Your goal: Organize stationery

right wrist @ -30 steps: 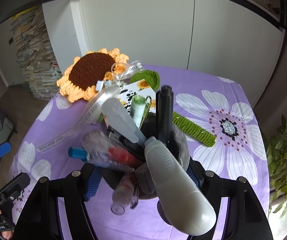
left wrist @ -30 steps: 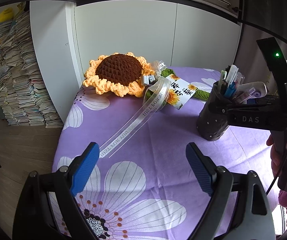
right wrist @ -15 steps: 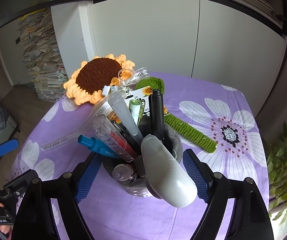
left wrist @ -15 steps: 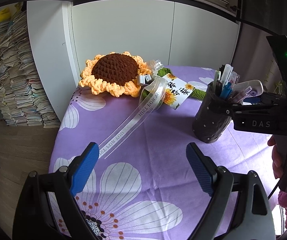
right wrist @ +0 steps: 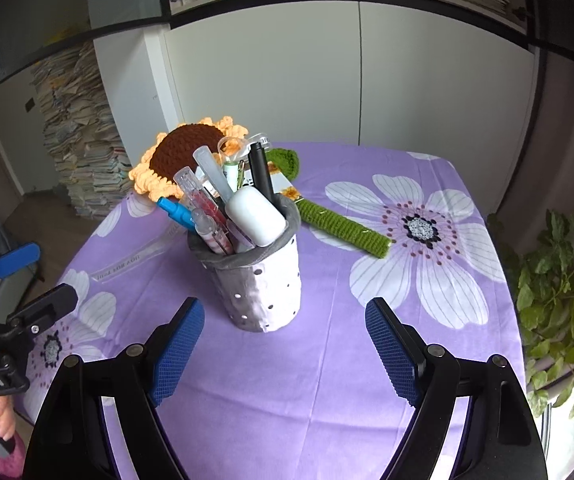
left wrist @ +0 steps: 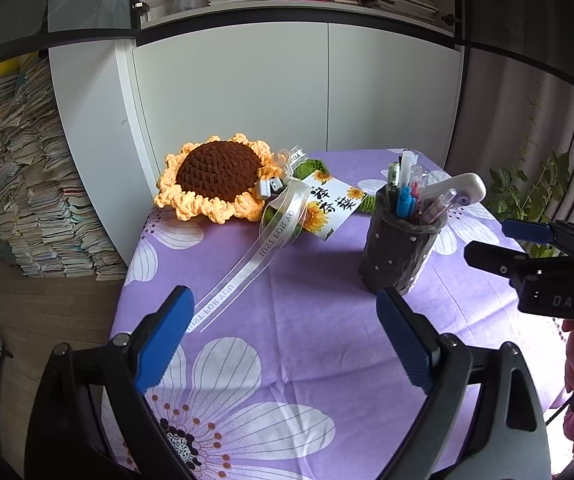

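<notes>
Standing upright, the pen holder (right wrist: 264, 280) brims with pens (right wrist: 261, 174).

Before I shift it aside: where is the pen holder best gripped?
Probably low on the pen holder's round wall, claw pads either side, coming in level from the near side. It stands upright, and pens splay past its rim, so a grip from above looks blocked.

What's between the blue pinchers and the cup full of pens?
Nothing. In the right wrist view, only bare purple flowered tablecloth lies between the right gripper, standing open, and the pen holder. No loose stationery sits there.
</notes>
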